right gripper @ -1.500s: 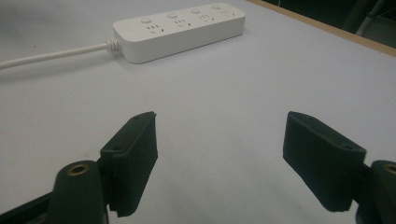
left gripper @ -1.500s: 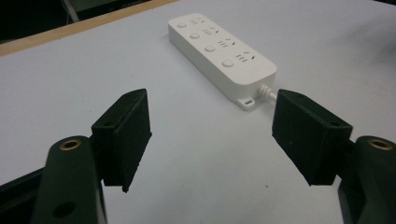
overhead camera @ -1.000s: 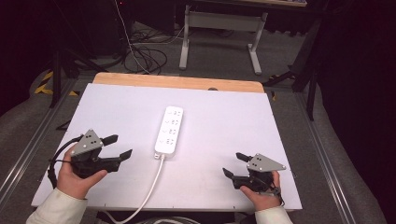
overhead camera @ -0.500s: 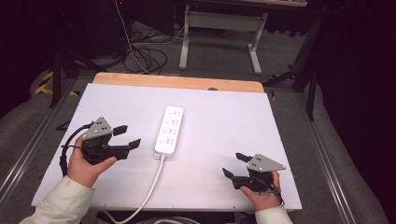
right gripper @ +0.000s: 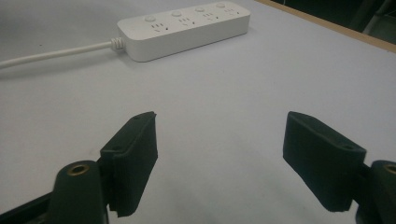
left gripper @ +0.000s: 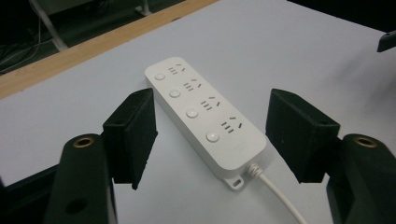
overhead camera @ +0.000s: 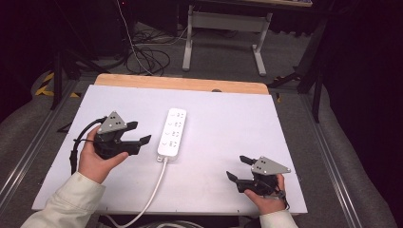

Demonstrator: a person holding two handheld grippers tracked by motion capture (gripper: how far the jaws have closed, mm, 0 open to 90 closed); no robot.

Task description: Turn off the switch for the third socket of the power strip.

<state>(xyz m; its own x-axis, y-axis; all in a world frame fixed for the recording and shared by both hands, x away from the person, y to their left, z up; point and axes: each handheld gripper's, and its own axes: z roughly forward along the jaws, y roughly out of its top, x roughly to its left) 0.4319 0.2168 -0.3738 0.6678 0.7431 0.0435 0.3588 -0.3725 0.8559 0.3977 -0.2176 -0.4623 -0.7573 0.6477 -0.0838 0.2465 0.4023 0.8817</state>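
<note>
Nearest to the person, at the front edge of the white tabletop (overhead camera: 228, 123), the right gripper (overhead camera: 241, 167) rests low in the right hand (overhead camera: 267, 202), its fingers (right gripper: 133, 156) spread wide with nothing but bare surface between them. It sits well apart from the power strip (overhead camera: 172, 132), which from that gripper's own view lies far ahead, cord end to the left.

A little farther in, the left gripper (overhead camera: 138, 133) is held above the tabletop in the left hand (overhead camera: 95, 159), pointing across toward the strip. Its fingers (left gripper: 133, 133) stand apart and have just been closing somewhat; nothing is between them yet, and no pad touches anything. This is plainly the nearer hand: the strip lies just beyond its fingertips, to the gripper's front, near but not touching.

The strip rests flat near the middle of the tabletop, its long axis running away from the person toward the wooden far edge (overhead camera: 180, 84), tilted only slightly. From the left gripper view the body runs diagonally through the gap between the fingers, so I would judge a grasp across its narrow width calls for lining them up on either long side.

It is a white, rounded bar with four socket sets, each with a round button beside it. Its white cord (overhead camera: 154, 190) leaves the near end and trails off the front edge.
</note>
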